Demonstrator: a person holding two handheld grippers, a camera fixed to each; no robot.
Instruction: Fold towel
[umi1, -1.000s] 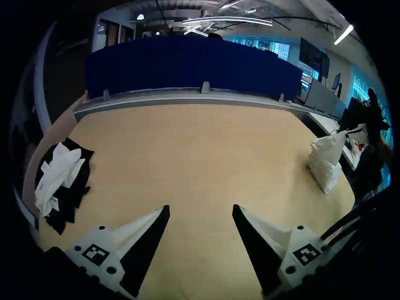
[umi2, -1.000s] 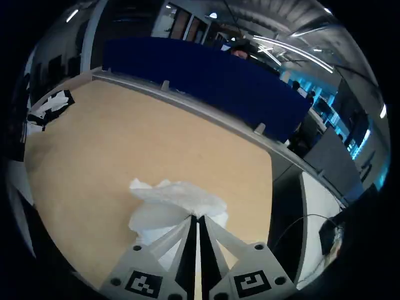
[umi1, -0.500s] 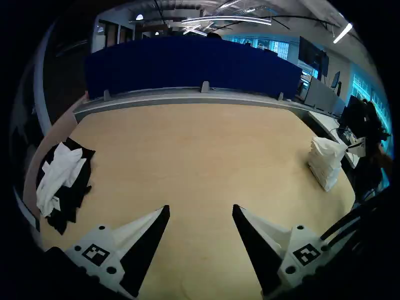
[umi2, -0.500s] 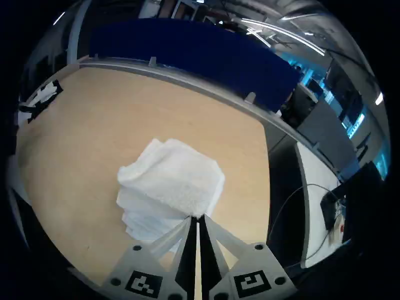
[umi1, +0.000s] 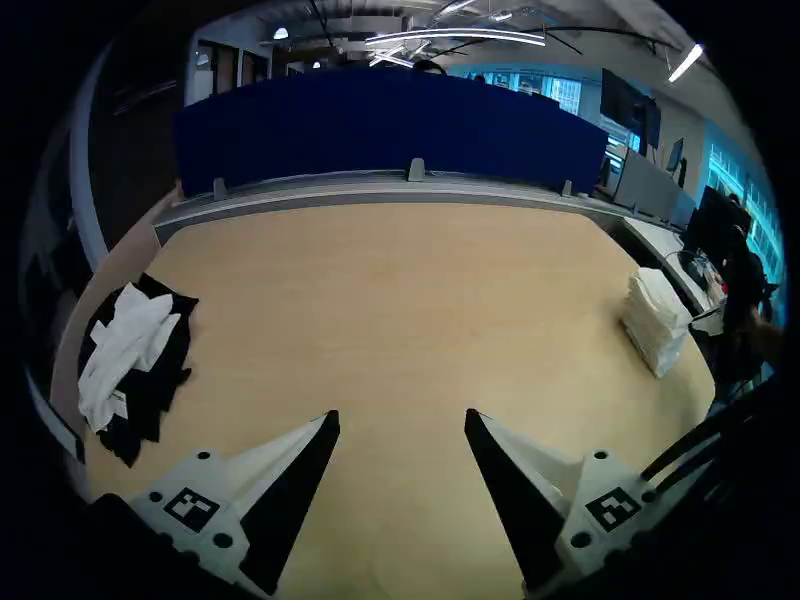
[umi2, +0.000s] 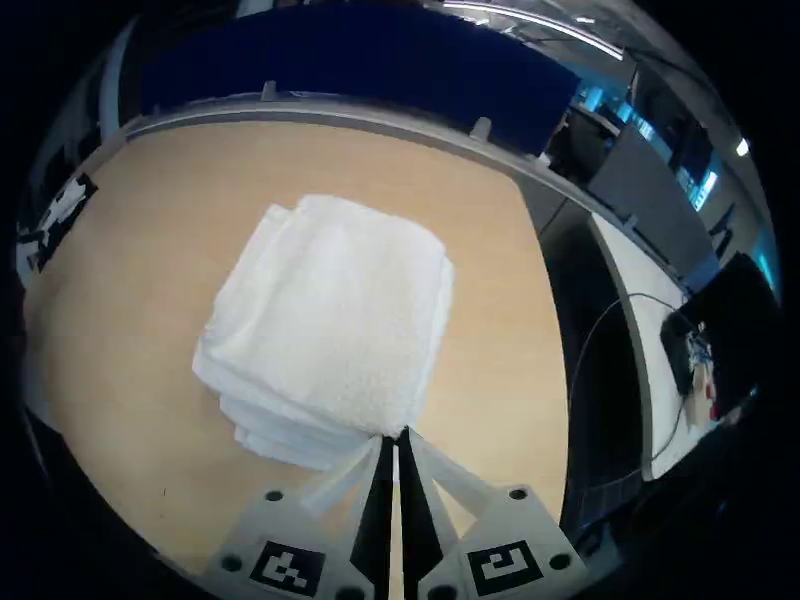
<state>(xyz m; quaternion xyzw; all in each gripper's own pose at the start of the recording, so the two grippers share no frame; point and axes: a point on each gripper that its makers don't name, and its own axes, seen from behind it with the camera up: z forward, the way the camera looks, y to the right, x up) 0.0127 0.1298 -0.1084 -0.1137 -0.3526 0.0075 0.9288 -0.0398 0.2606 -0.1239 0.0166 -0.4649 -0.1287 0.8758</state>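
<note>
The table (umi1: 400, 290) carries a folded white towel stack (umi2: 335, 300) at its right edge and a black-and-white cloth heap (umi1: 135, 365) at its left edge. Left hand-held gripper (umi1: 400, 440): open above the table. Right hand-held gripper (umi2: 395, 440): closed on the stack's corner.

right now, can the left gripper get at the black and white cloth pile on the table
Probably yes. The left gripper is open, and only bare table lies between it and the cloth pile, off to its left near the edge.
</note>
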